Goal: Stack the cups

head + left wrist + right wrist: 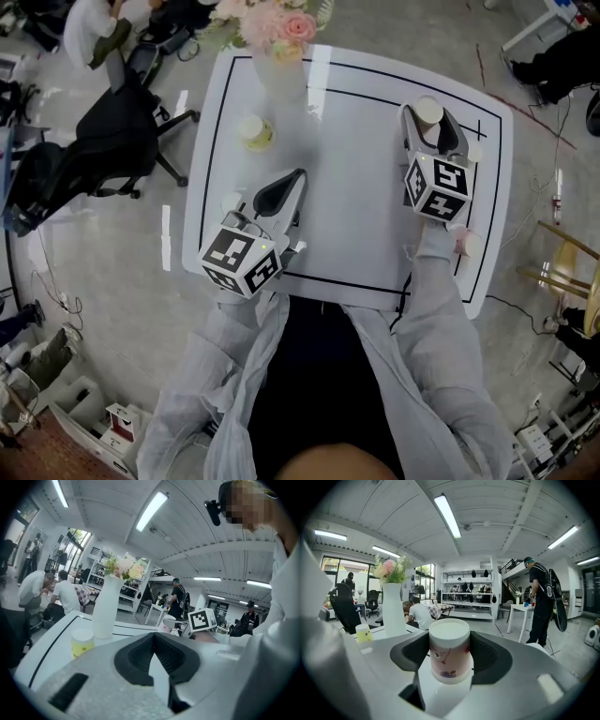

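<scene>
Left gripper (292, 183): jaws together, nothing between them, idle over the table (366, 234). The yellow cup (255, 132) stands upright just ahead of its fingertips and slightly left, beside the vase (281, 70). Right gripper (450, 660): pads clamped on the printed cup (449, 651), which is upright with its axis vertical. The target lies well to the left of the right fingers, across the table. I'd carry the printed cup left, line up the axes, then lower it. The left gripper is nearer and can steady the yellow cup.
</scene>
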`<act>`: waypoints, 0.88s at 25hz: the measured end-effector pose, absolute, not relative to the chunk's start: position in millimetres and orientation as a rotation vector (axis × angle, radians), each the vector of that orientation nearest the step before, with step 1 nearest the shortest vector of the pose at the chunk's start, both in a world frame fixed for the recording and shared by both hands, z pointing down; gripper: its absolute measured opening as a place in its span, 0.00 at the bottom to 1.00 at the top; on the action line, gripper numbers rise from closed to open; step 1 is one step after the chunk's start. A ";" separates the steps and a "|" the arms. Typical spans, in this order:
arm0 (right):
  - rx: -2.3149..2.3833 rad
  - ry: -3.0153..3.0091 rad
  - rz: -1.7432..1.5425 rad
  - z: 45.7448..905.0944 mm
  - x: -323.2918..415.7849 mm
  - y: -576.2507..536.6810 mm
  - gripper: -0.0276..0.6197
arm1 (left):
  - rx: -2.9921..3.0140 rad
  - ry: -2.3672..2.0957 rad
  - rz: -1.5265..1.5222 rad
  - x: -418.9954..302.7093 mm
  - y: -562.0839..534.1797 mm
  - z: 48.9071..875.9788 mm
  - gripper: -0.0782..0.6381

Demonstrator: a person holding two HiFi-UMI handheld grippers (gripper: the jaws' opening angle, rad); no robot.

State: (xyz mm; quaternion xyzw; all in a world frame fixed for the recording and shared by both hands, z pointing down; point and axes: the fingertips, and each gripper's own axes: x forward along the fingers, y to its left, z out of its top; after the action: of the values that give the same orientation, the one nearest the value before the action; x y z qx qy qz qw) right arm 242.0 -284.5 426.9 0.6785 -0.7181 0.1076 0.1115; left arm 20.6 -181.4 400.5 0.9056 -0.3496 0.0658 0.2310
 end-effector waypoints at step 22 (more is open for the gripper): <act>1.788 -2.321 0.280 346.1 189.7 -185.4 0.47 | 2.534 -1.075 0.162 9.2 -120.5 349.6 0.11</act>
State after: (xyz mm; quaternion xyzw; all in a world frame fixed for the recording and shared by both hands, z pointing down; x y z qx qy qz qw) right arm 189.7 -185.4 346.1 0.6045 -0.7847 0.0947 0.0988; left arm 9.2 -120.5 349.6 0.9020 -0.3828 0.0577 0.1910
